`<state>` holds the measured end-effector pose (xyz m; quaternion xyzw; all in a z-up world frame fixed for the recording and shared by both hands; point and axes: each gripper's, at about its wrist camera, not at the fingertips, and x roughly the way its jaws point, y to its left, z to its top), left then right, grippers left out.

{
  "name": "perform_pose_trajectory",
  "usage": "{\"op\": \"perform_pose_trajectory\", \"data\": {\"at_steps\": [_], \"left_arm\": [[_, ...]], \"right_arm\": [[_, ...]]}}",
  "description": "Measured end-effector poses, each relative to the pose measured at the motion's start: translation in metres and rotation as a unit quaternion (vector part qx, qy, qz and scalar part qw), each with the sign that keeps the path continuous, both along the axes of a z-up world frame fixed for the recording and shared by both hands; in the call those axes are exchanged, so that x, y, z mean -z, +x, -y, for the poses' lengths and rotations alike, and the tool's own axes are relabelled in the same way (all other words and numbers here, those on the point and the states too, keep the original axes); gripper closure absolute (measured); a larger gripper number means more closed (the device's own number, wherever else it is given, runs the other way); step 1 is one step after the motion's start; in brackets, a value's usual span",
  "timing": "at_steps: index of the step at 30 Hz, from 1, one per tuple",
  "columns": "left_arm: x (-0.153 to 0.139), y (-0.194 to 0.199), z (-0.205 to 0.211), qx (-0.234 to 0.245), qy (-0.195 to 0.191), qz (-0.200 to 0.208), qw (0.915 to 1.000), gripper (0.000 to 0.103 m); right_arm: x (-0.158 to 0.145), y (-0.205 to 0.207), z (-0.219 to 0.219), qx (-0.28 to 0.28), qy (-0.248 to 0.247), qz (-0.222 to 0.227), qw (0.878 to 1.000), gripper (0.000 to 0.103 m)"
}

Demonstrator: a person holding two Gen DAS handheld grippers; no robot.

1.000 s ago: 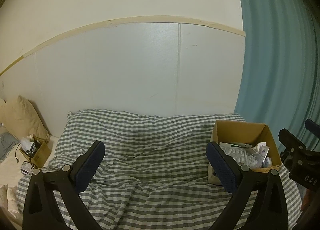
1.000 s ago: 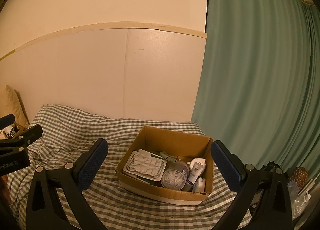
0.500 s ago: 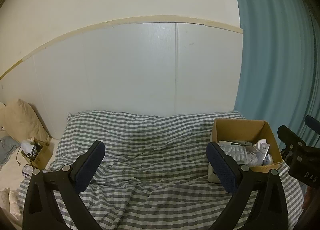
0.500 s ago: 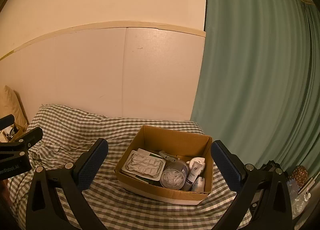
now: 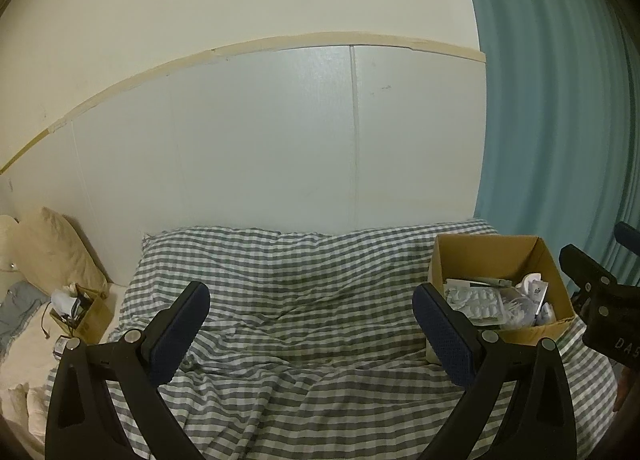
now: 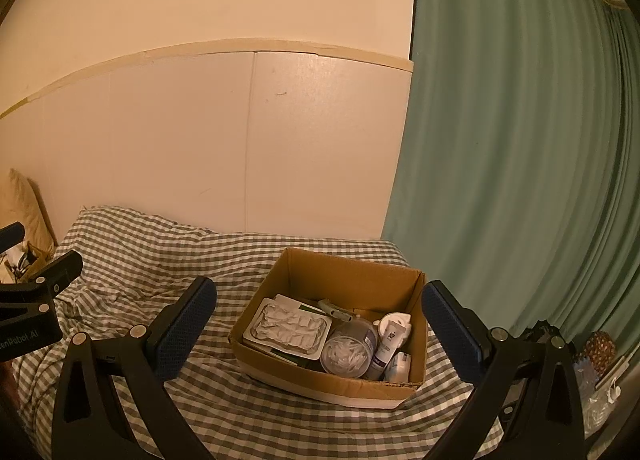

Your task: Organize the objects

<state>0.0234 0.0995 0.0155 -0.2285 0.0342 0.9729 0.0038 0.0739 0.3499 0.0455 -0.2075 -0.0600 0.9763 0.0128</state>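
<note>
Both cameras have risen a little since a second ago, so the cardboard box (image 6: 332, 324) sits slightly lower and smaller in each view. It rests on the checked blanket (image 5: 304, 292), at its right end near the curtain (image 6: 520, 163). The right wrist view looks down into it: a foil blister tray (image 6: 289, 324) at the left, a clear round tub of cotton swabs (image 6: 347, 352) in the middle, and a white tube (image 6: 387, 344) beside that. From the left wrist view the same contents are small and partly hidden behind the left gripper's (image 5: 312, 324) right finger. Only the left view shows a second, smaller box (image 5: 82, 310) of clutter beside a beige pillow (image 5: 60, 252) at the far left. Both the left gripper and the right gripper (image 6: 320, 324) have jaws spread wide, holding nothing, above the blanket.
</note>
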Motion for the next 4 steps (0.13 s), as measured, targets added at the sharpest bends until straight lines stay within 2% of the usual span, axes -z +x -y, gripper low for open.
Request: {"op": "perform_pose_trajectory", "data": {"at_steps": [4], "left_arm": [[0.0,0.0004,0.002,0.002,0.002,0.0,1.0,0.0]], "right_arm": [[-0.0001,0.0,-0.0002,0.0,0.0,0.0,1.0,0.0]]}}
